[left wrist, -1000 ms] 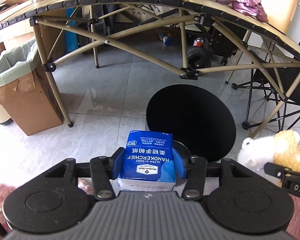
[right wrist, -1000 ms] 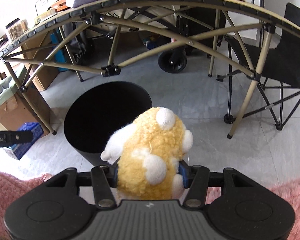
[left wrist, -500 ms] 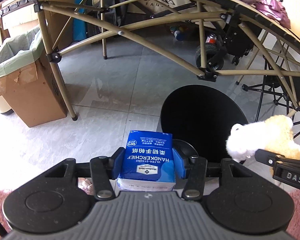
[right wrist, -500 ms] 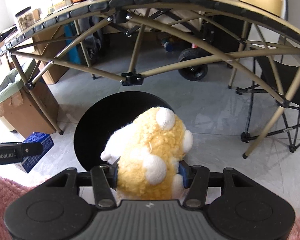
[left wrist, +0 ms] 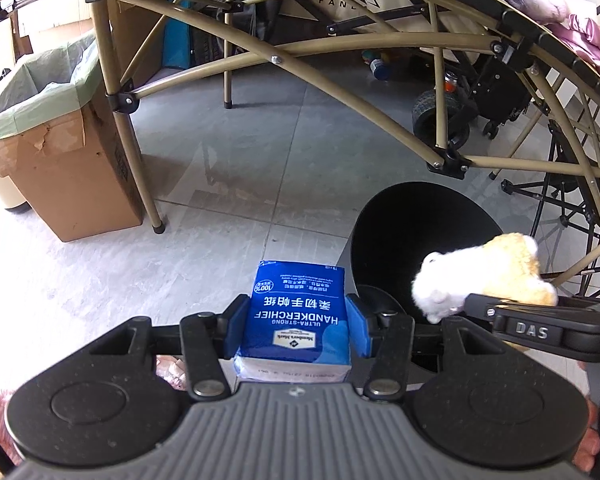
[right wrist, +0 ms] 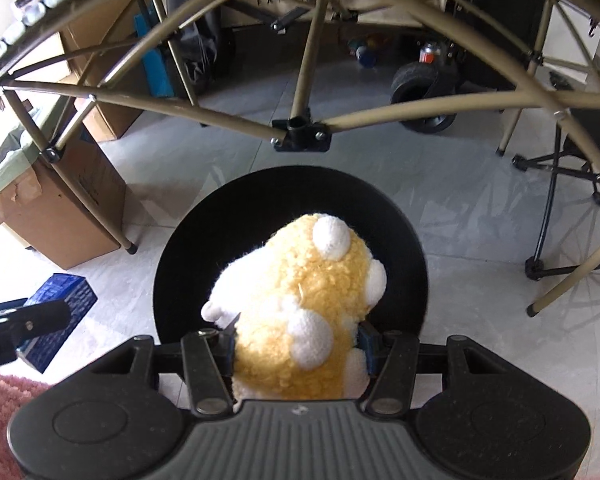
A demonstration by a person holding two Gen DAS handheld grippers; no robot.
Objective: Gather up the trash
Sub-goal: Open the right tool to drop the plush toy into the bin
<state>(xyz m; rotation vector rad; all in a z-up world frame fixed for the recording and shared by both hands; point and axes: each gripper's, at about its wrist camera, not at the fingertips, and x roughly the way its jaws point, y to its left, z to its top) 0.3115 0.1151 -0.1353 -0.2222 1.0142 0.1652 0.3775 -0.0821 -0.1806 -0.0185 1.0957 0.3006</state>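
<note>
Right gripper (right wrist: 298, 354) clamps a plush toy (right wrist: 300, 300) over the black bin (right wrist: 404, 240); left gripper (left wrist: 298, 326) (beside the bin) squeezes a tissue pack (left wrist: 296, 312).

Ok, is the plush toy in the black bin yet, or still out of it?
Still out. The right gripper is clamped on the plush toy, holding it over the black bin mouth; the pads press its sides.

The black bin's (right wrist: 400, 240) mouth lies open below, blocked by nothing. The worktop's tan frame bars (right wrist: 420, 114) arch close above it. A cardboard box (left wrist: 66, 178) stands well left; open floor (left wrist: 236, 168) lies between.
</note>
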